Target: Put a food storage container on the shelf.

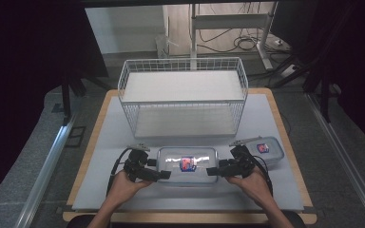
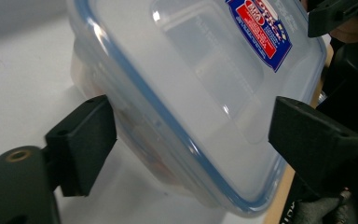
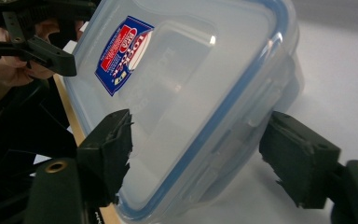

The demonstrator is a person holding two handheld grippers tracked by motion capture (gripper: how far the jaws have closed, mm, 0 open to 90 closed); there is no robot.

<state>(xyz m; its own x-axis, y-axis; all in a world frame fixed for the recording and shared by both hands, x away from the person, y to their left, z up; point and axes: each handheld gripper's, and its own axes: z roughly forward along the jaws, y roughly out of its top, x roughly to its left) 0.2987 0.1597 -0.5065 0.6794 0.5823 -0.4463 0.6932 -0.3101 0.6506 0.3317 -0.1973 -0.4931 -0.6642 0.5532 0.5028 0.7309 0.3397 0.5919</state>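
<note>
A clear plastic container [image 1: 187, 165] with a blue-rimmed lid and a red and blue label lies flat near the table's front edge. My left gripper [image 1: 164, 175] is at its near left corner and my right gripper [image 1: 212, 171] at its near right corner. In the left gripper view the container [image 2: 191, 84] sits between the wide-apart jaws of my left gripper [image 2: 193, 123], one jaw close against its side. In the right gripper view the container [image 3: 191, 84] lies between the spread jaws of my right gripper [image 3: 198, 137], with a small gap at one jaw. Both grippers are open.
A white wire basket [image 1: 183, 60] stands across the back of the white mat [image 1: 109, 142]. A smaller lidded container [image 1: 265, 149] sits just right of my right hand. The wooden table edge runs close in front of the hands.
</note>
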